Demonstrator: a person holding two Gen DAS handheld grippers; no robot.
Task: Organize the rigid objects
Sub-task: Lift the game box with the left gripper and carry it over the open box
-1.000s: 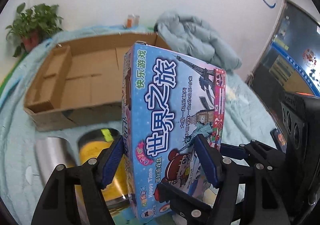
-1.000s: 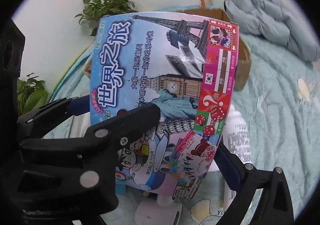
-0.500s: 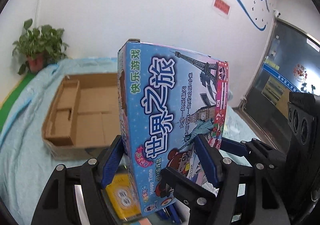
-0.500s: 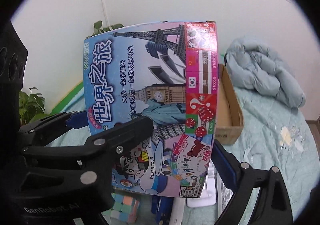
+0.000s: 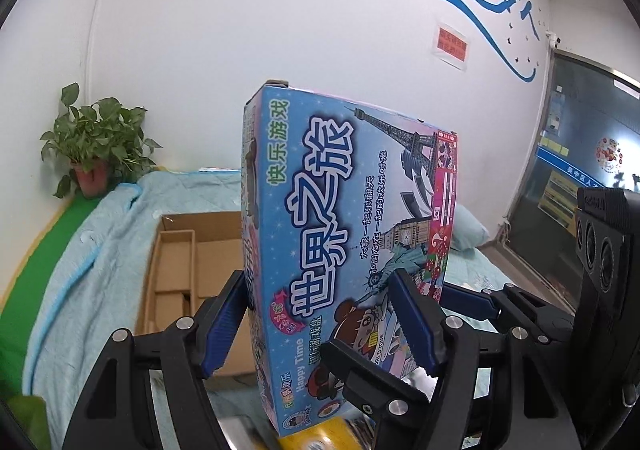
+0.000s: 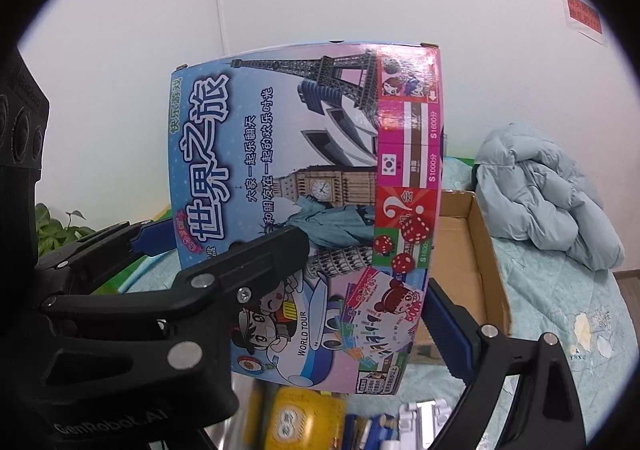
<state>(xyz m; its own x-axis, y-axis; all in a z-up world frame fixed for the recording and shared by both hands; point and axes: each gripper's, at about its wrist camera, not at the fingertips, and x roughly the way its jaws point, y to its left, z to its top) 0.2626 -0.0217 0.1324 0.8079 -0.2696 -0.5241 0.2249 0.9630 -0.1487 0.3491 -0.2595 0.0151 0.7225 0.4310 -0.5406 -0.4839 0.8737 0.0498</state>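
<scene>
White wall with blue lettering behind a bed under a pale blue blanket (image 5: pixel 100 250).

Both tools clench one board game box (image 5: pixel 344 250), held upright in the air: the left gripper (image 5: pixel 320 326) pinches its narrow sides, the right gripper (image 6: pixel 360 282) its width. Box reads "Happy Time" and "WORLD TOUR". Beyond lies an open cardboard box (image 5: pixel 188 262) with bare inner compartments. A yellow item (image 6: pixel 304 418) lies below.

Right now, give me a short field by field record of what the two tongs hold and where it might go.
held item: board game box, upright, lifted off the bed
left tongs: clamp its thin sides
right tongs: grip across its wide face
likely destination: open cardboard box behind it
surface: light blue blanket
</scene>
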